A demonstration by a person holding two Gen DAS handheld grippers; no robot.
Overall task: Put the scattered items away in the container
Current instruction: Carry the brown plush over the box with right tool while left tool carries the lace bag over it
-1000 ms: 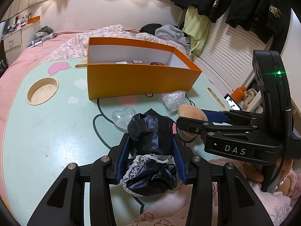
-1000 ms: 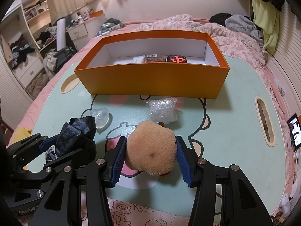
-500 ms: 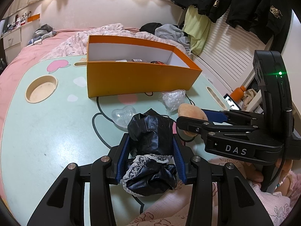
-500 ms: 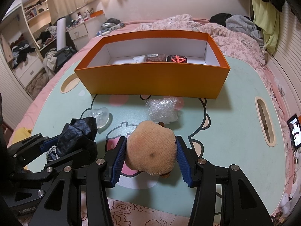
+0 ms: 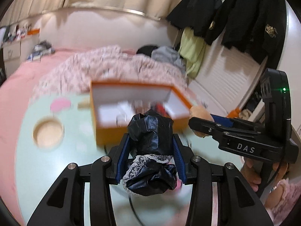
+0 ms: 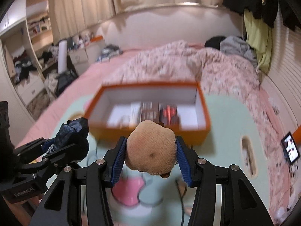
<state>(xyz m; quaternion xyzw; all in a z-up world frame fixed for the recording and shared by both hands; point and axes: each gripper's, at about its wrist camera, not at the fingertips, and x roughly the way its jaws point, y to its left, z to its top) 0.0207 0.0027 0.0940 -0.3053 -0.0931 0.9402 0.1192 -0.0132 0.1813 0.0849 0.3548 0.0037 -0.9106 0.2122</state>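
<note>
Short of the orange box point(image 6: 150, 130), both loads hang above the surface point(image 6: 222, 150): left gripper point(image 5: 150, 148) clamped on one black lace-trimmed cloth point(image 5: 150, 131), right gripper point(image 6: 150, 152) clamped on one tan plush point(image 6: 151, 148). Inside the box lie roughly three small blurred items. Judgement: partway; two drops remain.

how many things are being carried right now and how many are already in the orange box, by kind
black lace-trimmed cloth, in the left gripper: 1
tan plush toy, in the right gripper: 1
small packs in the orange box: about 3, blurred
total: about 5
</note>
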